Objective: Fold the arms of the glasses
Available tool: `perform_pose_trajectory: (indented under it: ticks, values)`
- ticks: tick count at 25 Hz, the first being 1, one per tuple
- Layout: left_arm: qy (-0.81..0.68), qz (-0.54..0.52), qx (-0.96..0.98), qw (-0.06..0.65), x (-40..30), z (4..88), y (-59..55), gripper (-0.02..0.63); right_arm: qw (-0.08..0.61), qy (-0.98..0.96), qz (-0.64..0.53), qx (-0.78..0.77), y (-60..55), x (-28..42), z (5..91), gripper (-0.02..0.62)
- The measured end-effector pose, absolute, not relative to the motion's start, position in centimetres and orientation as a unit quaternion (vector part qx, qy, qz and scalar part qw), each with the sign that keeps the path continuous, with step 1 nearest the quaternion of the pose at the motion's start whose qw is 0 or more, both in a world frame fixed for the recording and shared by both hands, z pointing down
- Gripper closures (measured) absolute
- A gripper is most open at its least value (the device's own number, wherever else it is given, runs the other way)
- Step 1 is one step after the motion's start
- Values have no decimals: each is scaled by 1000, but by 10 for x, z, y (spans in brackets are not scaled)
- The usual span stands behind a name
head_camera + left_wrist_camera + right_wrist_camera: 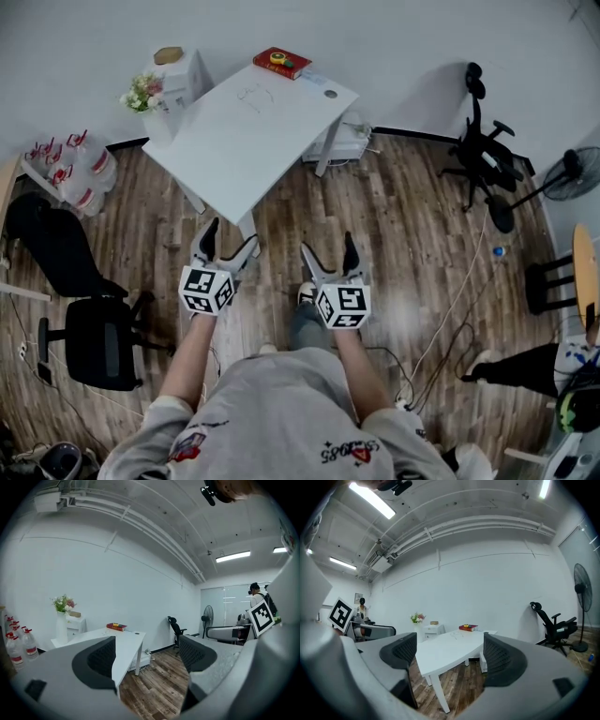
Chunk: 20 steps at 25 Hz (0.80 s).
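A thin-framed pair of glasses (255, 94) lies on the far half of the white table (234, 150), as a faint outline. In the right gripper view the glasses (456, 634) are a small mark on the table top (440, 653). Whether their arms are unfolded I cannot tell. My left gripper (230, 239) hangs open over the wood floor just before the table's near corner. My right gripper (328, 248) is open beside it, further right. Nothing sits between the jaws of the left gripper (147, 656) or the right gripper (450, 656).
A red book (281, 62) lies at the table's far edge. A white cabinet (183, 75) and a vase of flowers (142, 92) stand to its left, with water bottles (70, 159) beyond. Black chairs (94, 337) (483, 150), a fan (572, 173) and floor cables flank me.
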<state>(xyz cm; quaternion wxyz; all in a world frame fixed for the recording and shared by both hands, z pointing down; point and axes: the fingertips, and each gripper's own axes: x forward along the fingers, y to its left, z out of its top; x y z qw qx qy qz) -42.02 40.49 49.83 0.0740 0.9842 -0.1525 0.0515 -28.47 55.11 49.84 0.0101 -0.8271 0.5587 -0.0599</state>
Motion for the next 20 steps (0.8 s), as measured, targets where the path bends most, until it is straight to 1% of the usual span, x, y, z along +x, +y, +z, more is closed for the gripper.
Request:
perform_pose_trajectory:
  ticks: [6, 14, 20]
  values:
    - [-171, 63, 980, 80, -349, 498, 364, 204, 15, 574, -78, -815, 511, -214, 509, 164]
    - [-205, 67, 974, 76, -236, 483, 321, 204, 17, 606, -70, -792, 455, -91, 484, 176]
    - [-233, 78, 967, 70, -198, 482, 303, 204, 25, 628, -78, -774, 421, -35, 490, 183]
